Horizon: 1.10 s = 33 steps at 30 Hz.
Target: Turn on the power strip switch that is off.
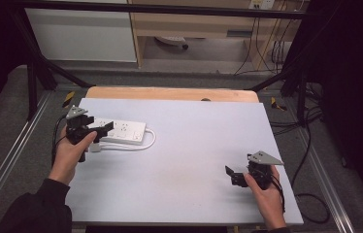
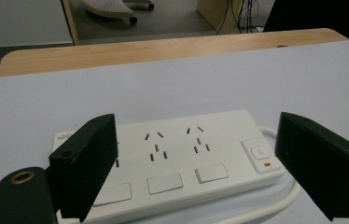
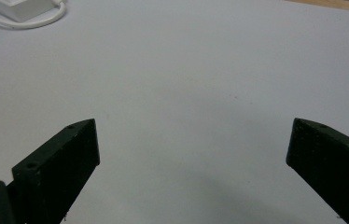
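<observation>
- The high view gives the whole scene: a grey table top (image 1: 179, 160) with a white power strip (image 1: 121, 131) lying on its left part, and the two grippers well apart from each other.
- In this view the left gripper (image 1: 103, 129) is held just at the near-left end of the power strip, and the right gripper (image 1: 231, 175) is low over the bare surface at the right side, far from the strip.
- The high view also shows the white cable (image 1: 143, 144) that makes a loop at the right end of the strip and runs back along its near side.
- The left gripper view shows details that the high view is too small to give: the socket holes, three flat white buttons (image 2: 164, 183) in a row, and a switch (image 2: 258, 154) with a small red mark at the right end.
- In the left gripper view the jaws of the left gripper (image 2: 196, 163) stand wide apart, and the power strip (image 2: 177, 158) lies between and just beyond them; I cannot tell if a jaw touches it.
- The right gripper view shows its own jaws wide apart too, with nothing between them except the bare table top (image 3: 186, 93).
- In that view a corner of the power strip (image 3: 18, 8) and a bend of its cable (image 3: 42, 21) are seen far away at the top left.
</observation>
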Tool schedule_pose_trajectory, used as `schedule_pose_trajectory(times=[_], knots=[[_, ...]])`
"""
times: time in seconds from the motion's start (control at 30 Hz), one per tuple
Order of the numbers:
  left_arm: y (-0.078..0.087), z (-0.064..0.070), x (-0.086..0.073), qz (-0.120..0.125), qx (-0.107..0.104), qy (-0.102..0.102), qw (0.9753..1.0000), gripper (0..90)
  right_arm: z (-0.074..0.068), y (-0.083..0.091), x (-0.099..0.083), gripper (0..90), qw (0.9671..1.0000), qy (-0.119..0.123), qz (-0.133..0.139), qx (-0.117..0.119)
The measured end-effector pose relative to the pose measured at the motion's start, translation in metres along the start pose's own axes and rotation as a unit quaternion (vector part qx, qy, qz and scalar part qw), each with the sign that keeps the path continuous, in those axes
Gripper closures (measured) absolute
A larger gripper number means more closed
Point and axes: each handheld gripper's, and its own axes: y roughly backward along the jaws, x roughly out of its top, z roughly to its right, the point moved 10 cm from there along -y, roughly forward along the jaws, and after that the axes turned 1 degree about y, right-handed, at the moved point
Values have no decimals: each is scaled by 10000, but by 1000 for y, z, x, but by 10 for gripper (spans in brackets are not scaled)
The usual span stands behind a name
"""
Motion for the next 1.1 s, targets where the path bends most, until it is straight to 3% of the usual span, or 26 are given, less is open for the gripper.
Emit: schedule_pose_trajectory(times=[0.17,0.63,1.1], knots=[[-2,-2,-3,-90,-15,-48,9999,202,-1,-1,0,29,10000,1,-18,20],[-9,-9,-11,-217,43,6,9998,238,-1,-1,-1,28,10000,3,-31,5],[-16,-12,-21,-362,20,-155,9992,293,-1,-2,-2,28,10000,46,-72,10]])
